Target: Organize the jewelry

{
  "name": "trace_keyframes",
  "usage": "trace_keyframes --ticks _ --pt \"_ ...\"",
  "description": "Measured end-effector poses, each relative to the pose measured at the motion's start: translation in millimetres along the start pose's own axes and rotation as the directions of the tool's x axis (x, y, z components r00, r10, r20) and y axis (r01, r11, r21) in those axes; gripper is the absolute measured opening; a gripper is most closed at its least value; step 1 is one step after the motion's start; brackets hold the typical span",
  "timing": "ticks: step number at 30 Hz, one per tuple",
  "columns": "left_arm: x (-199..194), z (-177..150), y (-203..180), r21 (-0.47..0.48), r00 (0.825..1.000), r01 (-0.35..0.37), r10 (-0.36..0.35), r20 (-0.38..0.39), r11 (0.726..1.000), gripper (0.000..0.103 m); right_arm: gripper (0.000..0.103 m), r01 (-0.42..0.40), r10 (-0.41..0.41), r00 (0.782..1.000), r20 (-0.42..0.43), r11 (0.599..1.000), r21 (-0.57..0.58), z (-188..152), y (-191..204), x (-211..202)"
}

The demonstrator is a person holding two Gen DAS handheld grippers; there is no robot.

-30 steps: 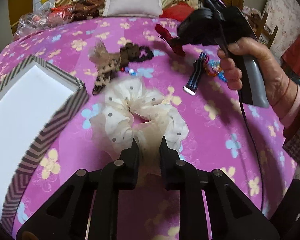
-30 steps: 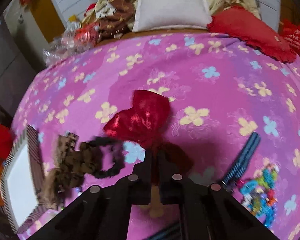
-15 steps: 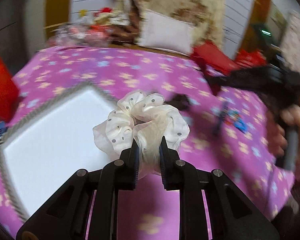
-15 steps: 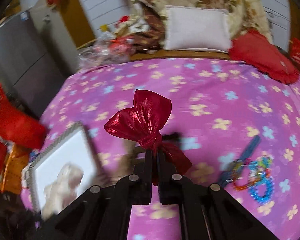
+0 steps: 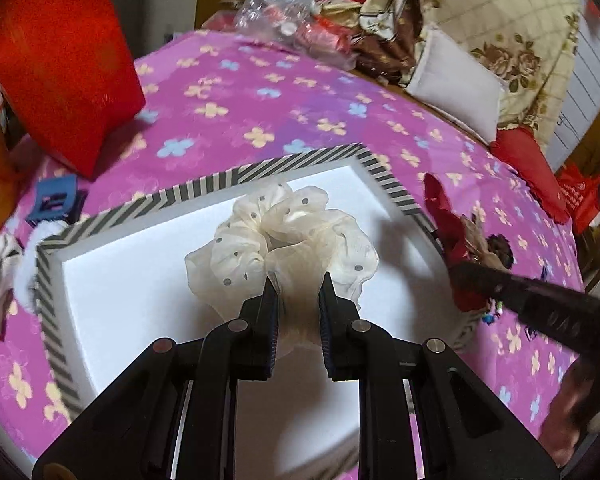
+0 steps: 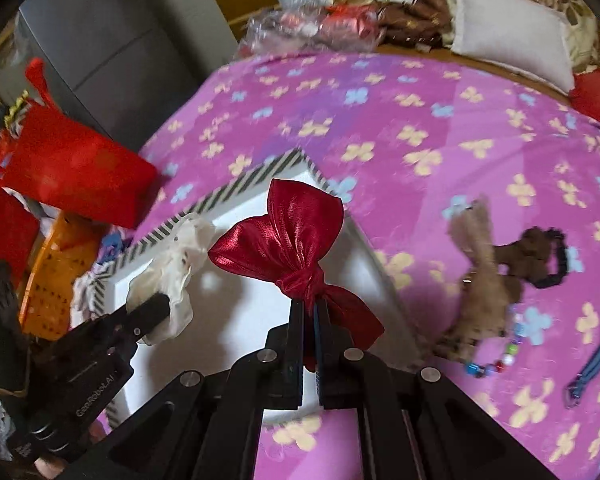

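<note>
Cream scrunchie (image 5: 288, 236) sits pinched in the left hand-held gripper (image 5: 296, 292) above the striped box (image 5: 204, 188); the right hand-held gripper (image 6: 309, 308) clamps a red bow (image 6: 284, 236) over the same box.

Cream polka-dot scrunchie (image 5: 284, 236) and shiny red satin bow (image 6: 288, 240) held above the striped-rimmed white box (image 5: 204, 188).

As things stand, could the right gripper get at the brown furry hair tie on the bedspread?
Probably not yet: the right gripper is shut on the red satin bow over the striped box. The brown furry hair tie lies uncovered to its right, so the way is free once the bow is dropped.
</note>
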State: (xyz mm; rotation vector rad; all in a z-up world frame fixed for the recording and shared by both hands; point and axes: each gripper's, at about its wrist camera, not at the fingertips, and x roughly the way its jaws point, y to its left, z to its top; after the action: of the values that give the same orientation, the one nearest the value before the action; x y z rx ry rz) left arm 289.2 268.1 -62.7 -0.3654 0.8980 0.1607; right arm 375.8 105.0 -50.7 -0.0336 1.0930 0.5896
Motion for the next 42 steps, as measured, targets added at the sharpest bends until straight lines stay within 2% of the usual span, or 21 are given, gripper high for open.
trace_keyframes --ticks 4,7,8,9,11,13,14,16,17,18,21,24,27,30,32,34,35,38,40,42 --pt "16.3 6.6 7.9 -0.029 1.0 -0.018 0.018 -0.019 0.999 0.017 0.004 0.039 -0.039 0.999 -0.02 0.999 -0.01 9.1 5.3 27.4" --pt "21.1 10.3 12.0 -0.05 0.999 -0.001 -0.001 -0.037 0.999 0.021 0.004 0.046 -0.046 0.998 -0.038 0.999 -0.003 15.0 4.8 39.9" --pt "20.9 10.3 11.3 -0.048 0.999 0.0 -0.002 -0.036 0.999 0.024 0.004 0.038 -0.037 0.998 -0.045 0.999 0.008 16.9 3.8 43.2" --pt "21.1 11.2 10.4 -0.044 0.999 -0.002 0.0 -0.037 0.999 0.032 0.006 0.024 -0.023 0.998 -0.051 1.0 0.02 18.5 2.4 45.2" --pt "20.8 11.0 6.3 -0.023 0.999 -0.011 0.011 -0.04 1.0 0.038 0.007 0.015 -0.012 0.998 -0.056 0.999 0.04 20.3 -0.8 45.5" --pt "17.6 9.4 1.3 -0.001 0.999 -0.019 0.019 -0.041 1.0 0.038 0.008 0.012 -0.01 0.999 -0.04 0.998 0.056 20.9 -3.8 39.5" --pt "16.1 8.7 -0.5 0.009 0.999 -0.017 0.018 -0.042 1.0 0.038 0.012 0.01 -0.008 1.0 -0.026 0.998 0.058 20.3 -4.4 33.7" --pt "10.0 7.0 -4.3 0.025 0.999 -0.004 0.005 -0.037 1.0 0.038 0.031 0.003 -0.003 1.0 0.002 0.998 0.064 19.3 -5.0 21.9" --pt "7.3 6.6 -5.4 0.028 0.999 0.005 -0.004 -0.033 1.0 0.038 0.046 -0.007 0.005 1.0 0.028 0.997 0.074 18.2 -7.4 12.8" --pt "2.9 5.6 -6.6 0.03 1.0 0.018 -0.017 -0.026 0.999 0.039 0.047 -0.012 0.009 0.999 0.042 0.997 0.082 17.3 -8.3 5.9" --pt "-10.2 3.5 -6.2 0.025 1.0 0.015 -0.015 0.004 1.0 0.041 0.047 0.013 -0.021 0.997 0.074 0.994 0.109 10.5 -15.0 -16.9" --pt "-26.0 2.2 1.4 0.01 0.997 -0.048 0.047 0.069 0.999 0.042 0.047 0.081 -0.095 0.993 0.077 0.983 0.166 -9.8 -27.7 -34.1" --pt "-38.8 2.1 18.3 -0.048 0.985 -0.114 0.119 0.127 0.992 0.042 0.047 0.114 -0.13 0.99 0.056 0.967 0.226 -33.1 -40.5 -38.2" --pt "-44.3 2.4 34.5 -0.102 0.973 -0.158 0.173 0.153 0.982 0.042 0.047 0.087 -0.096 0.995 0.017 0.954 0.288 -53.0 -48.6 -31.4" --pt "-43.6 1.9 41.3 -0.126 0.969 -0.177 0.195 0.15 0.976 0.042 0.047 0.023 -0.021 1.0 -0.01 0.94 0.341 -65.5 -49.2 -20.0" --pt "-40.9 1.7 48.7 -0.155 0.97 -0.182 0.203 0.134 0.971 0.042 0.046 -0.003 0.012 1.0 -0.023 0.935 0.354 -73.3 -42.0 -9.7" --pt "-40.3 0.9 52.3 -0.166 0.972 -0.178 0.199 0.126 0.97 0.042 0.045 -0.007 0.019 0.999 -0.032 0.938 0.346 -75.4 -35.8 -3.7" --pt "-38.6 0.0 57.8 -0.183 0.974 -0.175 0.197 0.114 0.967 0.042 0.031 0.036 -0.017 0.997 -0.072 0.96 0.276 -73.8 -19.1 10.7" --pt "-38.2 -1.0 59.4 -0.189 0.971 -0.185 0.208 0.114 0.964 0.042 0.031 0.084 -0.067 0.994 -0.082 0.97 0.23 -68.5 -13.3 13.0" --pt "-36.9 -1.7 59.3 -0.192 0.972 -0.185 0.208 0.108 0.964 0.042 0.029 0.16 -0.15 0.986 -0.073 0.975 0.156 -59.7 -10.3 13.5"
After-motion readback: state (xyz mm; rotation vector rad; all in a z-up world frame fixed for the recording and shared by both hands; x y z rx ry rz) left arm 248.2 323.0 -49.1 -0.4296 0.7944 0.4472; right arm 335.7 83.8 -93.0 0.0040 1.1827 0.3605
